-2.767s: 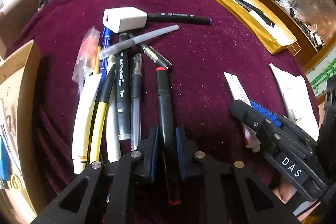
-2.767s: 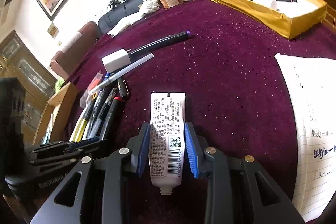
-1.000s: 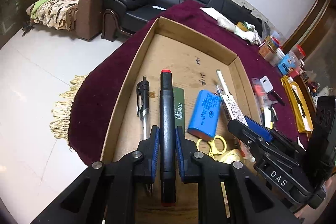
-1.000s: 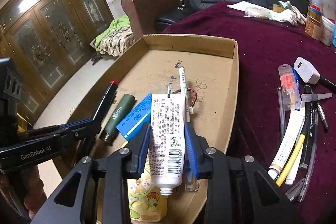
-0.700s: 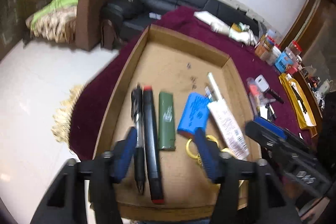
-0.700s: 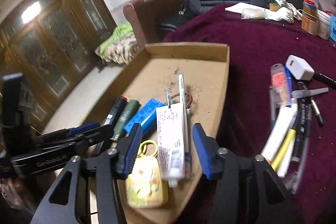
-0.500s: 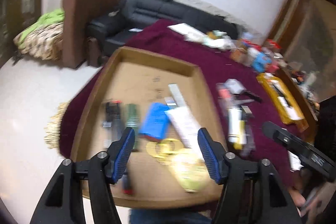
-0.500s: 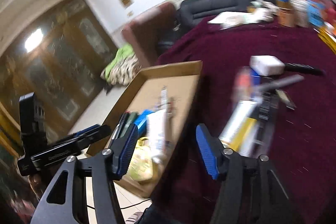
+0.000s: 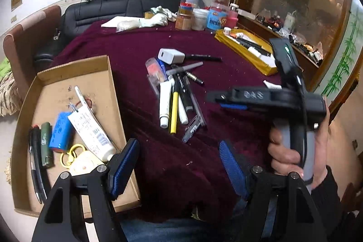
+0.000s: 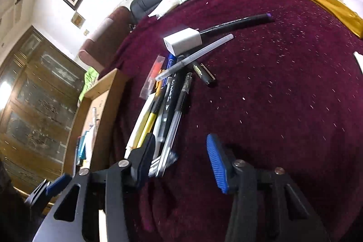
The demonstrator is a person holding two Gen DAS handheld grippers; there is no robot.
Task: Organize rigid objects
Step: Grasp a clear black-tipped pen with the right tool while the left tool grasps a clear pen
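Sorted so far: the shallow brown cardboard tray (image 9: 74, 69) at the tabletop's near left edge already holds a white printed tube (image 9: 90, 133), a blue cylindrical battery pack (image 9: 59, 130), a dark green lighter-shaped stick (image 9: 46, 144), a black marker with a red cap (image 9: 36, 165), yellow ring-handled scissors (image 9: 69, 154) and a thin white stick (image 9: 79, 95).
Left to sort: a loose heap of pens on the maroon velvet tabletop (image 9: 140, 42), just right of the tray, with a white tube-like marker (image 9: 163, 103), a yellow-barrelled pen (image 9: 174, 112), a clear plastic pen (image 10: 174, 126) and a translucent capped pen (image 10: 195, 56) lying across the others.
Also left: a white square charger block (image 9: 171, 56) touching a long black marker (image 9: 202, 57) at the far end of the heap.
Left hand-held gripper (image 9: 179, 165): nothing between its blue pads, jaws opening, above the tabletop beside the tray's near right corner.
Right hand-held gripper (image 10: 181, 159): empty, jaws closing but wide apart, its left finger overlapping the near ends of the heap in the right wrist view; contact cannot be told.
Elsewhere: a gold-coloured tray (image 9: 247, 53) with pens at the far right, jars (image 9: 199, 15) beyond.
Progress judged: partly done, with the heap and charger apparently remaining.
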